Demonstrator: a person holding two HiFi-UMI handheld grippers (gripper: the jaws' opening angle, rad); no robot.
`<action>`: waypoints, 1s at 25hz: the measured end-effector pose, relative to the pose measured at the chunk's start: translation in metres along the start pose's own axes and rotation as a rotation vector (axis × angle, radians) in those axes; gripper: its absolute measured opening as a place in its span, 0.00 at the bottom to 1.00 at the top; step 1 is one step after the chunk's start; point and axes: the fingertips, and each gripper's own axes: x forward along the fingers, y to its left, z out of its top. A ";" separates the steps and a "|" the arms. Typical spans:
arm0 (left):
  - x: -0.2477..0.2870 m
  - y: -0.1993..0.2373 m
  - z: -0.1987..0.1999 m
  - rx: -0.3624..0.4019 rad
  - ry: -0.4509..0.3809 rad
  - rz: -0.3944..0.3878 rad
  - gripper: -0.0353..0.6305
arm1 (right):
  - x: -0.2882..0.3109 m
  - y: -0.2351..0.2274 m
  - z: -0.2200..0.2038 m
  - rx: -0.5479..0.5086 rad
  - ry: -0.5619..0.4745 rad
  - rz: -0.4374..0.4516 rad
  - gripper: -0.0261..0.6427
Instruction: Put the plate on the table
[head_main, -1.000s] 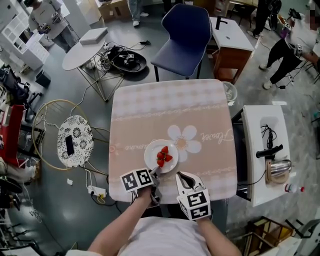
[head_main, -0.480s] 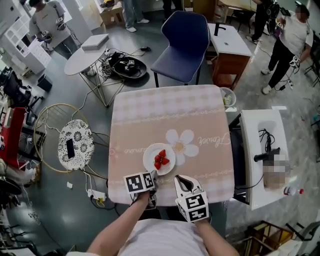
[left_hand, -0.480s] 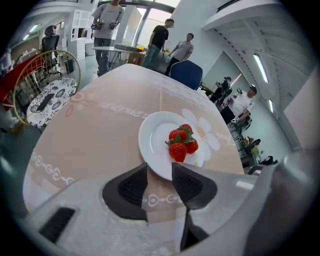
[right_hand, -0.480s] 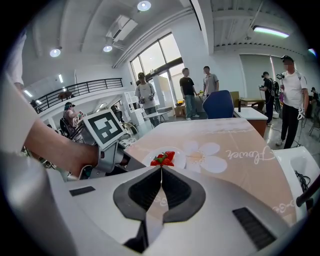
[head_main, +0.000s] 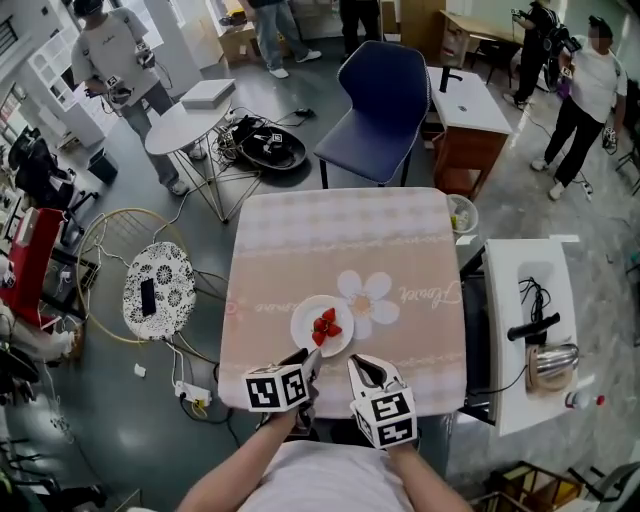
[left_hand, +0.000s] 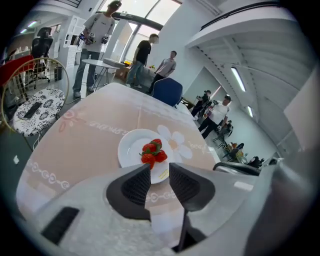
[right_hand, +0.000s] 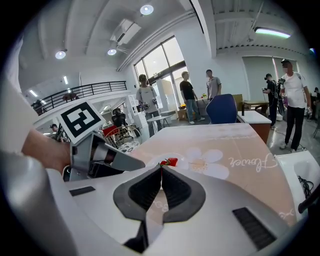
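Plate (head_main: 304, 331) of strawberries (head_main: 325, 326), apparently released onto table (head_main: 340, 240) just beyond left gripper (left_hand: 160, 170), jaws closing on nothing; right gripper (right_hand: 161, 172) pressed together, empty.

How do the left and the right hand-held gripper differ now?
The left hand-held gripper has jaws apart and closing, gripping nothing; the right hand-held gripper has jaws together, empty. The left faces the round white plate; the right lies beside it. Both hover low.
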 end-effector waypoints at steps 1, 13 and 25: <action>-0.004 -0.003 0.001 0.006 -0.016 -0.009 0.23 | 0.000 0.000 0.001 -0.005 -0.003 0.002 0.04; -0.045 -0.037 0.029 0.200 -0.179 -0.040 0.14 | -0.008 0.018 0.027 -0.056 -0.041 0.052 0.05; -0.067 -0.068 0.031 0.329 -0.269 -0.066 0.08 | -0.016 0.031 0.046 -0.076 -0.085 0.078 0.04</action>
